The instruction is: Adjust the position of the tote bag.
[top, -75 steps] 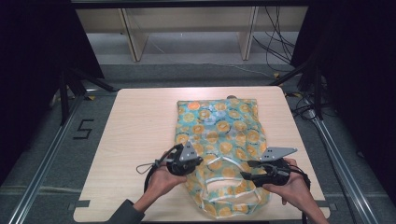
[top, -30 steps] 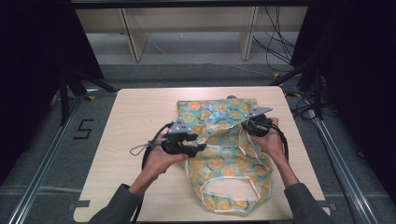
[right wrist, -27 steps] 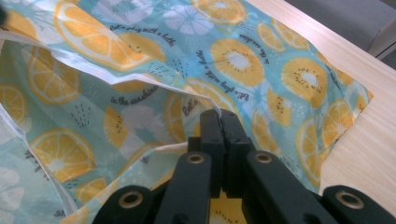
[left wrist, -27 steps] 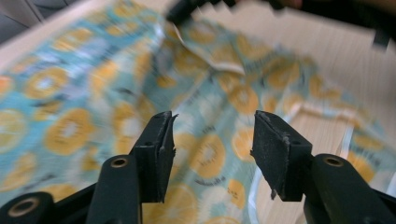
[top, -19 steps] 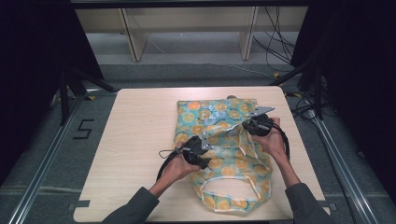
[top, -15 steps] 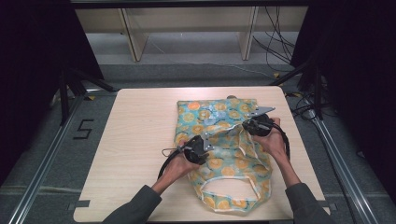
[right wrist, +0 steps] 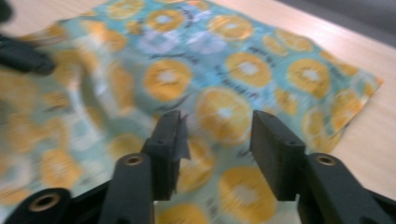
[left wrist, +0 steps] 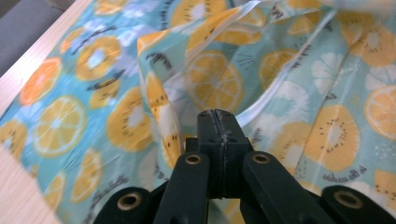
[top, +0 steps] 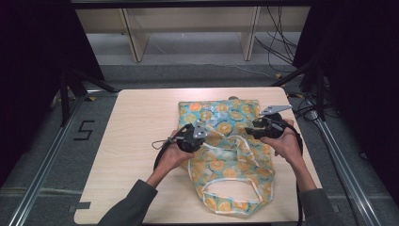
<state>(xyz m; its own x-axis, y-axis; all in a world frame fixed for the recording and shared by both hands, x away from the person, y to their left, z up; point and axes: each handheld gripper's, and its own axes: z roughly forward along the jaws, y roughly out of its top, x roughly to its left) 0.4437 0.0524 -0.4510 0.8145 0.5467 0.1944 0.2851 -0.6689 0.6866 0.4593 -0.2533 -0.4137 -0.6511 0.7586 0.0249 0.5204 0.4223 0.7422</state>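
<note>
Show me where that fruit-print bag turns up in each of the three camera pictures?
High view: the fruit-print bag lies on the table's right half, between both hands.
Left gripper view: the bag's fabric lies all around the shut jaws.
Right gripper view: it spreads out beyond the open jaws.
Shared landmark: its orange-slice print on teal.

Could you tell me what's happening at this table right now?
A person is working a fruit-print bag laid flat on the wooden table, a gripper in each hand. The left gripper has just closed its jaws at a raised fold of the fabric. The right gripper has just opened, with nothing pinched, over the bag's right side.
</note>
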